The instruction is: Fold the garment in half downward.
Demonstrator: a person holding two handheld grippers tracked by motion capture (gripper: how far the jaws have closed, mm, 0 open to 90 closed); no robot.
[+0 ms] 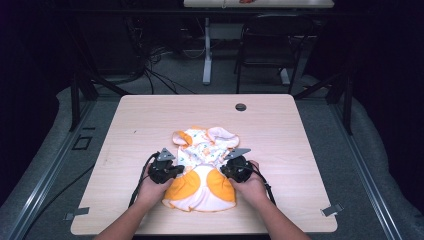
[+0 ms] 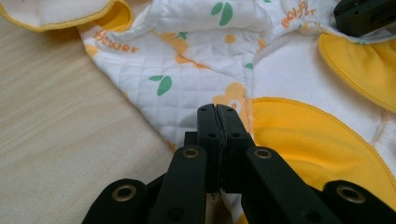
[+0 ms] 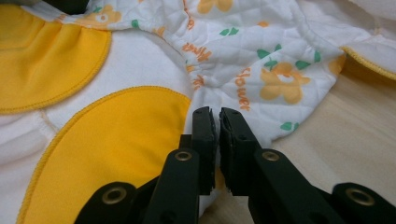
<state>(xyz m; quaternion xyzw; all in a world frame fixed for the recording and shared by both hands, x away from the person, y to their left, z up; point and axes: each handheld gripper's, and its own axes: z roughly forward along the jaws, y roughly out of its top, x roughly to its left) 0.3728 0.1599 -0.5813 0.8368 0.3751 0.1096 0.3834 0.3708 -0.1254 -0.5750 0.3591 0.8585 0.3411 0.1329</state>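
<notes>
My left gripper point(image 2: 218, 112) is clamped on the garment point(image 1: 202, 165) at mid-table point(image 1: 150, 115); the right gripper point(image 3: 215, 116) pinches loosely, slightly gapped. I reckon its edge could slip out when lifted.

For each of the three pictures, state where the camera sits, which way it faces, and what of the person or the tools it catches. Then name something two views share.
High view: above the person's side, facing forward and down on the table; forearms, both hands, left gripper, right gripper.
Left gripper view: rides the left gripper, looking along shut jaws pinching the baby garment.
Right gripper view: rides the right gripper, jaws nearly shut on the garment's edge.
Shared: the garment's yellow patches.
</notes>
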